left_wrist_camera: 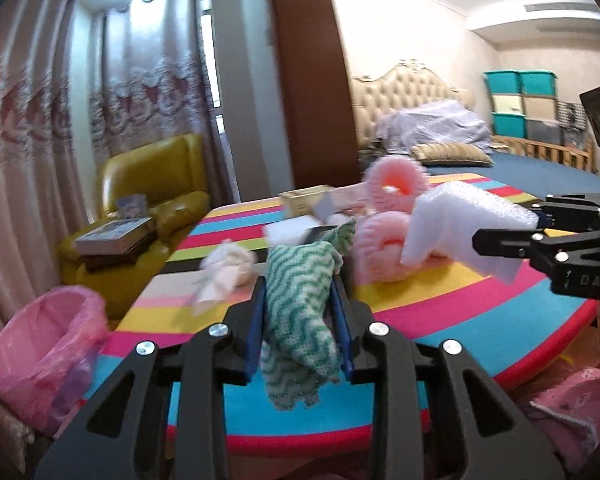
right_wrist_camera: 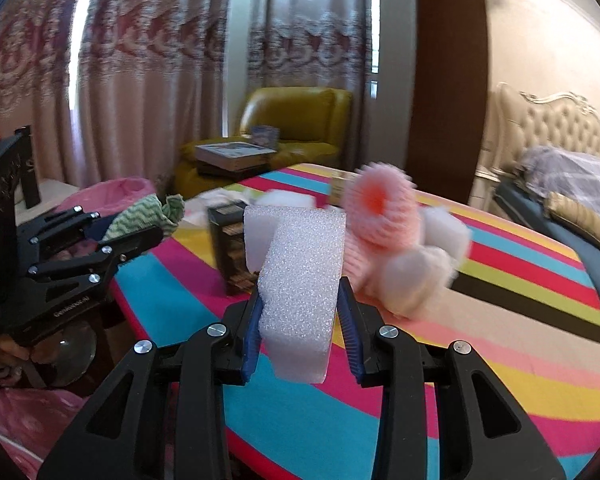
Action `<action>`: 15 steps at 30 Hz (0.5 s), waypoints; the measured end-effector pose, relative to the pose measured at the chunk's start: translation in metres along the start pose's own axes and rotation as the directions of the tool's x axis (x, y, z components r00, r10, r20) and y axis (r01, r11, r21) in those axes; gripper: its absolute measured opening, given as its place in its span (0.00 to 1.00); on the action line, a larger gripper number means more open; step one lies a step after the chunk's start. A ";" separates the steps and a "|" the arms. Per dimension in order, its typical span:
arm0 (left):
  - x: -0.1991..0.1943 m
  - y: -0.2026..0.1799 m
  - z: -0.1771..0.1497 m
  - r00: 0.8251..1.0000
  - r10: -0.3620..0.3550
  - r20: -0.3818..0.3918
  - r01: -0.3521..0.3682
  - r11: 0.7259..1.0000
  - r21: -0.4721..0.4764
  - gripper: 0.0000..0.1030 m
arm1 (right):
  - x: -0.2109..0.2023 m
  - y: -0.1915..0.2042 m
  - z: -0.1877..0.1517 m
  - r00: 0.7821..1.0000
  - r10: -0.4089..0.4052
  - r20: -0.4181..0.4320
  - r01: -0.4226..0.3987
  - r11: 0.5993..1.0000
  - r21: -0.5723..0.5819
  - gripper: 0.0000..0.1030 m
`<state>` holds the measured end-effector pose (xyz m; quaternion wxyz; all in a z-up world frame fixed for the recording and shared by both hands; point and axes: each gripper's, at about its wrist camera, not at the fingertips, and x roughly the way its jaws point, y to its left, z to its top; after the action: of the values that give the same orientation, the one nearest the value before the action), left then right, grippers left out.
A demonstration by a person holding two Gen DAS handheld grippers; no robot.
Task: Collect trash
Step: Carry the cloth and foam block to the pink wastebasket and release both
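Green-white wavy cloth (left_wrist_camera: 300,300), crumpled, lower centre of left wrist view, pinched betw. blue pads of left gripper (left_wrist_camera: 302,320); jaws clamped on it, loose end hanging below pads, above striped desk (left_wrist_camera: 460,304). Same cloth (right_wrist_camera: 140,218) at mid-left of right wrist view, in left gripper (right_wrist_camera: 132,236), in front of bin.

White foam block (right_wrist_camera: 300,292), bent, centre of right wrist view, squeezed betw. pads of right gripper (right_wrist_camera: 302,320); jaws clamped on it. Same foam (left_wrist_camera: 456,224) at mid-right of left wrist view, held by right gripper (left_wrist_camera: 512,224) coming in from right edge.

Other trash on desk, blurred: pink foam nets (left_wrist_camera: 396,184) w/ white foam bits just beside, centre-right; crumpled tissue (left_wrist_camera: 228,264) left of cloth; dark box (right_wrist_camera: 232,244) behind foam block, upright.

Bin w/ pink liner (left_wrist_camera: 40,340) lower left of left wrist view, beside desk edge, mouth open.

Background: yellow armchair (left_wrist_camera: 152,184) w/ books, patterned curtains (left_wrist_camera: 140,80), bed w/ tufted headboard (left_wrist_camera: 404,92) upper right.
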<state>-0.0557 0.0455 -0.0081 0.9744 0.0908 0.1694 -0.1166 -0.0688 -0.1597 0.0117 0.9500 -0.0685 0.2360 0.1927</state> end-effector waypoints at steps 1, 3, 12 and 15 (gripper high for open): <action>-0.003 0.010 -0.002 1.000 0.021 -0.002 -0.021 1.000 -0.018 0.29 | 0.003 0.004 0.004 1.000 0.015 -0.001 -0.015 1.000 -0.006 0.33; -0.010 0.025 -0.004 0.999 0.051 -0.002 -0.051 0.998 -0.047 0.29 | 0.009 0.013 0.014 0.998 0.060 0.002 -0.060 0.998 -0.009 0.33; -0.040 0.098 -0.014 0.975 0.222 -0.012 -0.221 0.964 -0.148 0.29 | 0.047 0.077 0.042 0.972 0.230 -0.048 -0.233 0.967 -0.100 0.33; -0.045 0.130 -0.016 0.958 0.284 -0.040 -0.286 0.935 -0.208 0.29 | 0.063 0.098 0.054 0.958 0.281 -0.066 -0.287 0.951 -0.117 0.33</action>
<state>-0.0684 0.1822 0.0108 0.9843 0.0107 0.1703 0.0450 -0.0334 -0.0370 0.0256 0.9003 -0.0980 0.2537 0.3398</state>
